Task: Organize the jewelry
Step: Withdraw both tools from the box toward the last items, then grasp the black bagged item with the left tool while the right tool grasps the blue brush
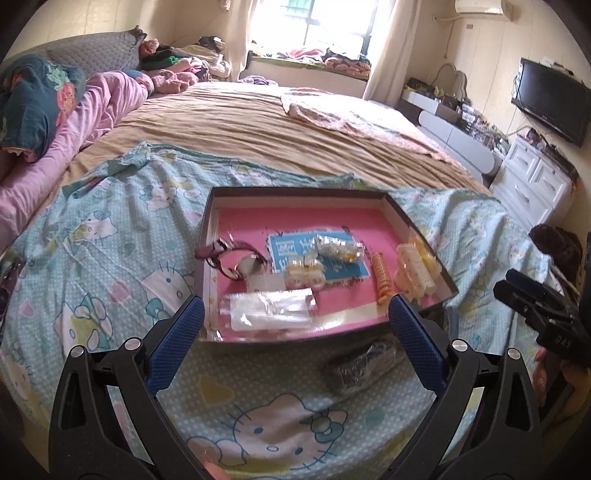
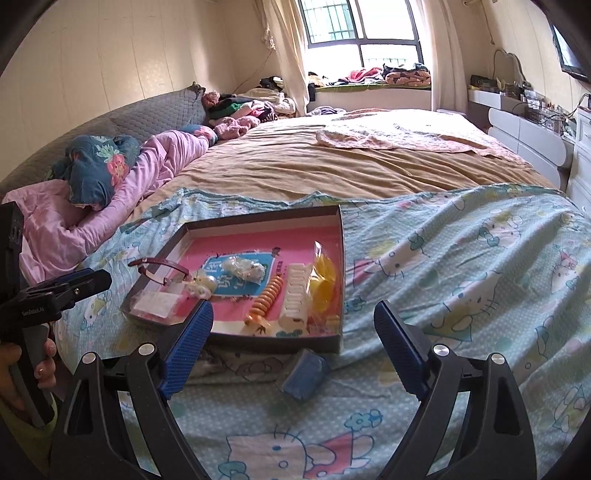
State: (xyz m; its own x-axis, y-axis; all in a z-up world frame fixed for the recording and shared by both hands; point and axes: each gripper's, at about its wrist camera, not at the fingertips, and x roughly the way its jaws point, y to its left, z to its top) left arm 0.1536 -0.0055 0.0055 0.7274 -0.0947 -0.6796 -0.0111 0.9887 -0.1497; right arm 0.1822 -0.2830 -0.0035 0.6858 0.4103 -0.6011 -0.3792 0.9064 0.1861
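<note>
A shallow dark box with a pink floor (image 1: 424, 229) (image 2: 258, 339) lies on the Hello Kitty sheet. It holds a red-strap watch (image 1: 236, 258) (image 2: 162, 269), clear plastic bags (image 1: 269, 308) (image 2: 155, 302), pearl earrings (image 1: 304, 275) (image 2: 203, 284), a bagged trinket (image 1: 338, 249) (image 2: 243, 269), an orange spiral hair tie (image 1: 382, 278) (image 2: 266, 299) and a cream hair clip (image 1: 415, 271) (image 2: 295, 299). A small blue packet (image 2: 306, 373) (image 1: 360, 365) lies on the sheet just in front of the box. My left gripper (image 1: 295, 317) is open and empty at the box's near edge. My right gripper (image 2: 293, 321) is open and empty above the packet.
The bed stretches back with a tan sheet (image 1: 258, 125), a pink quilt (image 1: 92, 107) and pillows at the left. A white dresser (image 1: 535, 177) and a TV (image 1: 550, 99) stand at the right. A window (image 2: 362, 33) is at the back.
</note>
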